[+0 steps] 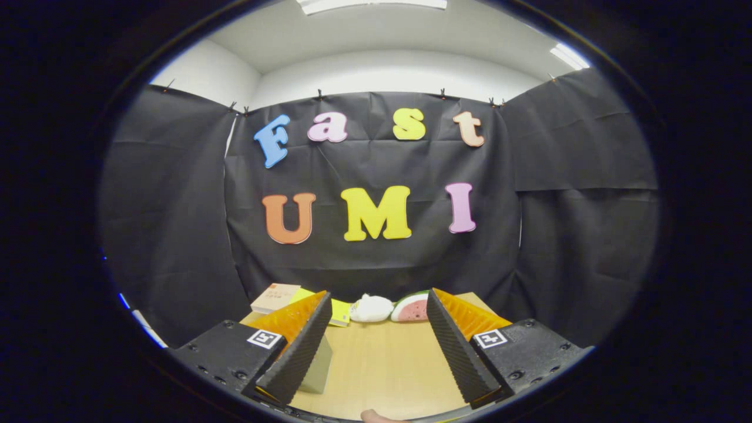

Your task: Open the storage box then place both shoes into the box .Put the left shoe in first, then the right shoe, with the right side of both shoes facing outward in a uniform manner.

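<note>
My gripper (379, 296) is open and held level above a light wooden table (382, 364), with nothing between its fingers. A pale boxy object (317, 367) shows under the left finger (296, 346), mostly hidden by it; I cannot tell what it is. The right finger (461, 346) hangs over bare tabletop.
Along the table's far edge, against the black cloth wall, lie a book (275, 296), a yellow flat item (339, 311), a white soft toy (371, 308) and a watermelon-slice toy (411, 308). A bit of a person's hand (382, 416) shows below the fingers.
</note>
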Tool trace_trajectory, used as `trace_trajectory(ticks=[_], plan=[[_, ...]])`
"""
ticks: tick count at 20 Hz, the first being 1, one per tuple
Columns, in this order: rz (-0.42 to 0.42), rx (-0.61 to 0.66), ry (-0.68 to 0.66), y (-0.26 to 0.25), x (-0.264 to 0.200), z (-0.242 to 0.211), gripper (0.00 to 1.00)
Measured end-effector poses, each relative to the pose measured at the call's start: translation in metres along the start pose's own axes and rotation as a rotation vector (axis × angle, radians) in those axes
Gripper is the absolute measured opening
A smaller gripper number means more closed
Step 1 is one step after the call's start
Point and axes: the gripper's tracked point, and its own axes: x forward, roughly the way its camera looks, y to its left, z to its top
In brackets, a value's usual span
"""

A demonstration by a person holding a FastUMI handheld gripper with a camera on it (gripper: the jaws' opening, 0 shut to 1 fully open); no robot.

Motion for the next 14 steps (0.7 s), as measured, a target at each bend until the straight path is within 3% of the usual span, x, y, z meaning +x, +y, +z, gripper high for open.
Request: trace_trajectory(ticks=[14], plan=[[-0.009,-0.018,-0.036,0.021,0.022,0.010,1.00]])
